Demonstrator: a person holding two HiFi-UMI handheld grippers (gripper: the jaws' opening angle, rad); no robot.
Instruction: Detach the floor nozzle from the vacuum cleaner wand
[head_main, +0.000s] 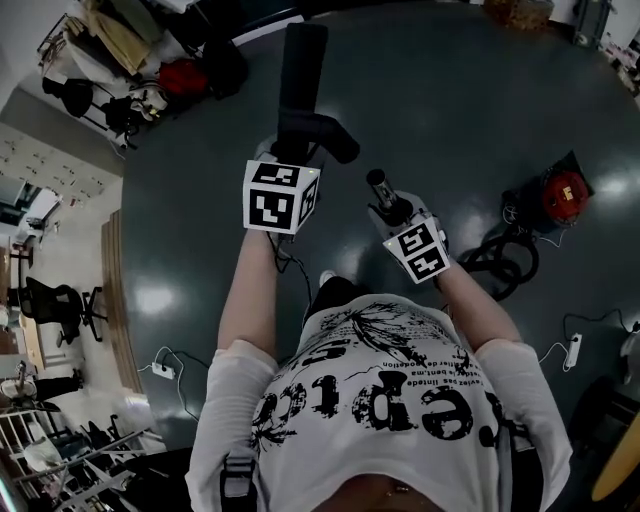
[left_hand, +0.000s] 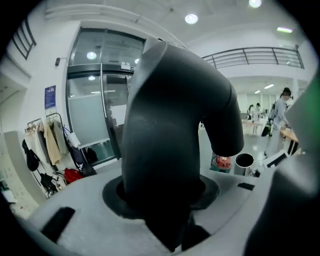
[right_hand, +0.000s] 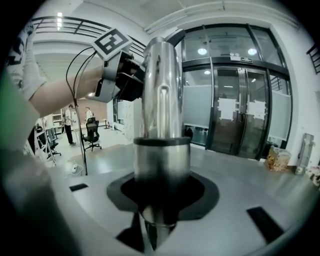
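Note:
In the head view my left gripper (head_main: 290, 150) is shut on the black floor nozzle (head_main: 302, 70), gripping its bent neck, and holds it up off the dark floor. The neck (left_hand: 175, 125) fills the left gripper view between the jaws of the left gripper (left_hand: 165, 200). Its open end (left_hand: 227, 145) hangs apart from the silver wand's open mouth (left_hand: 244, 162). My right gripper (head_main: 400, 215) is shut on the wand (head_main: 380, 185). In the right gripper view the wand (right_hand: 161, 100) stands upright between the jaws of the right gripper (right_hand: 160, 200).
The red vacuum body (head_main: 562, 195) and its coiled black hose (head_main: 510, 258) lie on the floor at the right. White power strips (head_main: 163, 370) (head_main: 573, 350) and cables lie at both sides. A clothes rack (head_main: 110, 60) stands at the back left.

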